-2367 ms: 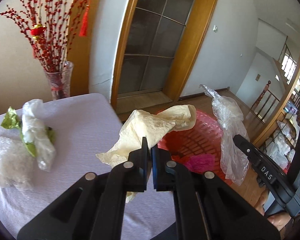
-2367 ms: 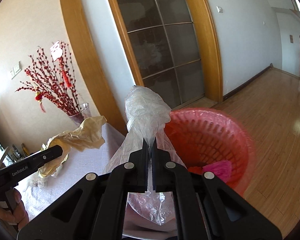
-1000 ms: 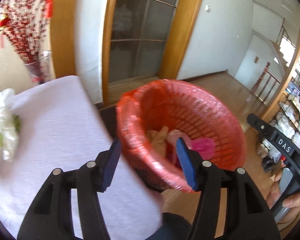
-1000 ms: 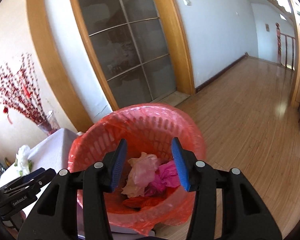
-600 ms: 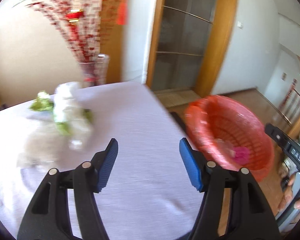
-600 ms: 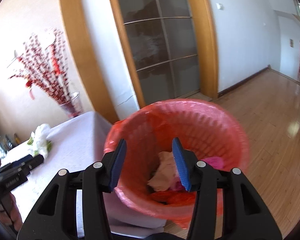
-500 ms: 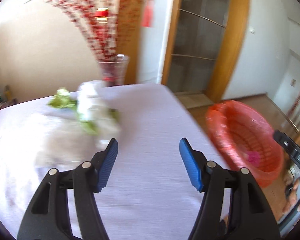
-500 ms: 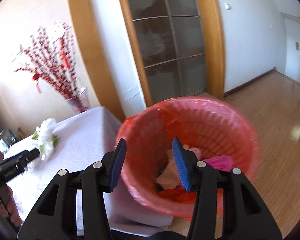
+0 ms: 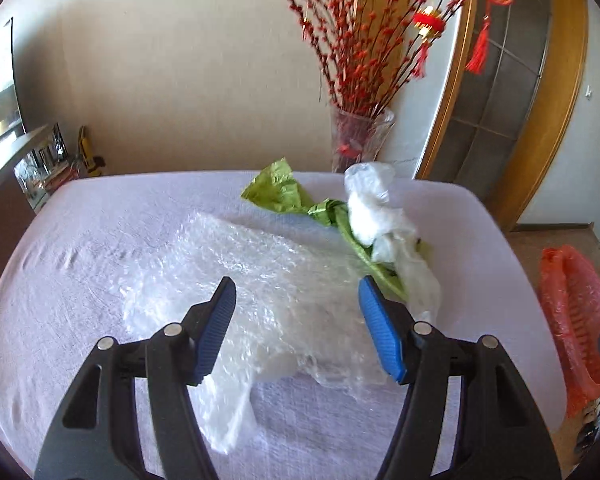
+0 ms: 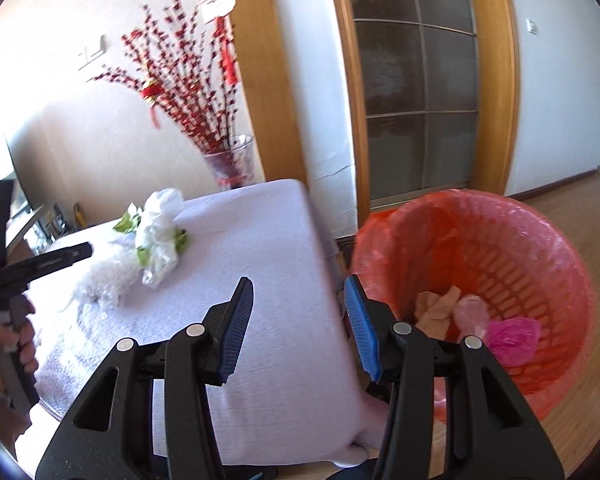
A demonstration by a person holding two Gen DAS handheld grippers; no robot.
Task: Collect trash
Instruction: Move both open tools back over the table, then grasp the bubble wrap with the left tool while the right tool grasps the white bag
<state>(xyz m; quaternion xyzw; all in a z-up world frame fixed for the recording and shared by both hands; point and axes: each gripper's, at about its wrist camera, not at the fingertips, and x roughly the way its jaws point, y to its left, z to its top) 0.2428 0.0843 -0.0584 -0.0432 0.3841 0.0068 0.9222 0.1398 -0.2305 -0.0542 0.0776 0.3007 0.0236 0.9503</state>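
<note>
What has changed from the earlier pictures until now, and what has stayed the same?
Both grippers let go of their trash: the beige paper and the plastic bag now lie in the red basket. The left gripper, its jaws having just been opening, swung back over the bubble wrap on the table; nothing is pressed between its jaws. The right gripper is open and empty. The green-and-white trash and vase stayed.

The left gripper (image 9: 295, 322) hovers, jaws apart, over bubble wrap (image 9: 259, 280) on the lilac tablecloth (image 9: 79, 248).

Glass vase (image 9: 360, 140) of red-berry branches (image 9: 376, 28)
</note>
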